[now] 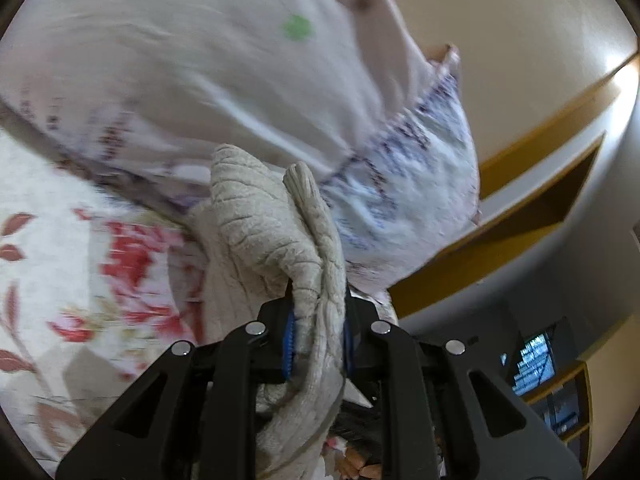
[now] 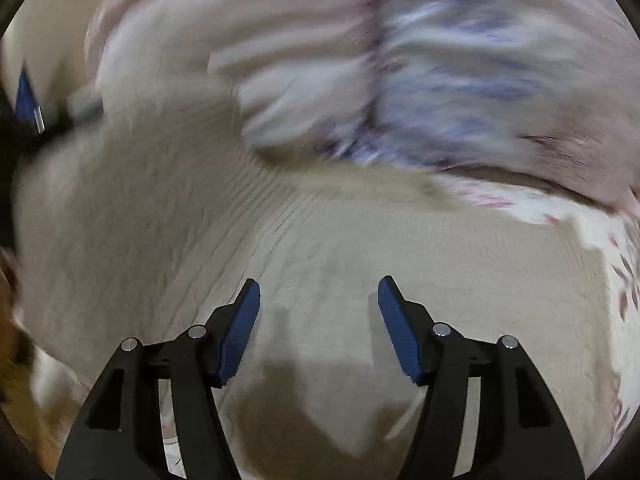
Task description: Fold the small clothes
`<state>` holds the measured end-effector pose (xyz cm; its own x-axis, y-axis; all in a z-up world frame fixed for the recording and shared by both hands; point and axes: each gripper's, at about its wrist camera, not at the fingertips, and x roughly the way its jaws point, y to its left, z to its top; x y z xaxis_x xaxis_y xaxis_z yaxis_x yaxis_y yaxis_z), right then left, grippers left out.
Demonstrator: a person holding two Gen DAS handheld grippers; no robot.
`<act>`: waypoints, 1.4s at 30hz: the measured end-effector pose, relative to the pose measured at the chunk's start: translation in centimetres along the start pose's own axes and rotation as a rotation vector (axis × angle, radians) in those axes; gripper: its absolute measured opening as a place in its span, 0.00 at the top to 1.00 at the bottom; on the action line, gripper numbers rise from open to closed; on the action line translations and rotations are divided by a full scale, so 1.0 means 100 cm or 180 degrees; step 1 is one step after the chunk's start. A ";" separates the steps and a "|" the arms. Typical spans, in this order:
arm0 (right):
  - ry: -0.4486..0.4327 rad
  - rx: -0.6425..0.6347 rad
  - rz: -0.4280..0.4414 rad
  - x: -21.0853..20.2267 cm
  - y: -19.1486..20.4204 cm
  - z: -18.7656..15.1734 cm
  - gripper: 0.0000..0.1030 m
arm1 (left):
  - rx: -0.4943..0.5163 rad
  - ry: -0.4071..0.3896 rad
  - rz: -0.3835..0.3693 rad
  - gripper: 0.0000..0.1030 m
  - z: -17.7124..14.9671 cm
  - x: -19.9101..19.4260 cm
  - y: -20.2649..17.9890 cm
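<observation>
My left gripper (image 1: 318, 332) is shut on a bunched fold of a beige ribbed garment (image 1: 272, 216), held up off the bed. In the right wrist view the same beige garment (image 2: 320, 248) spreads wide below my right gripper (image 2: 319, 300), which is open and empty just above the cloth. The left gripper's blue pad (image 2: 26, 98) shows at the far left edge of that view, at the garment's corner. Both views are motion-blurred.
A person in a pale dress with a blue-purple print (image 1: 408, 184) stands close behind the garment; the dress (image 2: 460, 60) also fills the top of the right wrist view. A floral bedsheet (image 1: 60, 272) lies below. Yellow-trimmed wall and shelves (image 1: 540, 216) are at right.
</observation>
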<state>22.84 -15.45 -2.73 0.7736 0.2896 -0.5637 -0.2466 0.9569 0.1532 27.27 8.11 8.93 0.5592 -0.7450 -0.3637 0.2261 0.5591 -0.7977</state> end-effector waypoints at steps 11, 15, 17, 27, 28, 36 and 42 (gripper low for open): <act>-0.0343 0.1532 0.0363 -0.086 -0.162 -0.014 0.38 | 0.0266 0.0468 -0.0393 0.84 -0.050 0.112 -0.074; -0.0405 0.1816 0.0395 -0.092 -0.191 -0.024 0.38 | 0.0432 0.0768 -0.0246 0.84 -0.090 0.171 -0.087; -0.0389 0.2011 0.0472 -0.094 -0.205 -0.031 0.38 | 0.0407 0.0984 -0.0150 0.82 -0.106 0.197 -0.086; -0.0138 0.2181 0.1086 -0.092 -0.216 -0.028 0.38 | 0.0634 0.0780 -0.0078 0.24 -0.090 0.147 -0.086; -0.0062 0.2148 0.1066 -0.090 -0.214 -0.026 0.38 | 0.0655 0.0669 0.0124 0.24 -0.086 0.138 -0.081; 0.0451 0.2027 0.0837 -0.075 -0.206 -0.029 0.38 | 0.0495 0.0627 0.0954 0.23 -0.076 0.121 -0.028; 0.0579 0.1854 0.1042 -0.070 -0.195 -0.023 0.42 | 0.0520 0.0859 0.0698 0.26 -0.088 0.134 -0.018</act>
<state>20.88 -36.19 -3.65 0.5900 0.6061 -0.5334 -0.0577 0.6907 0.7209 27.29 -6.04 1.23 0.3832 -0.6581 -0.6482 0.2608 0.7503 -0.6075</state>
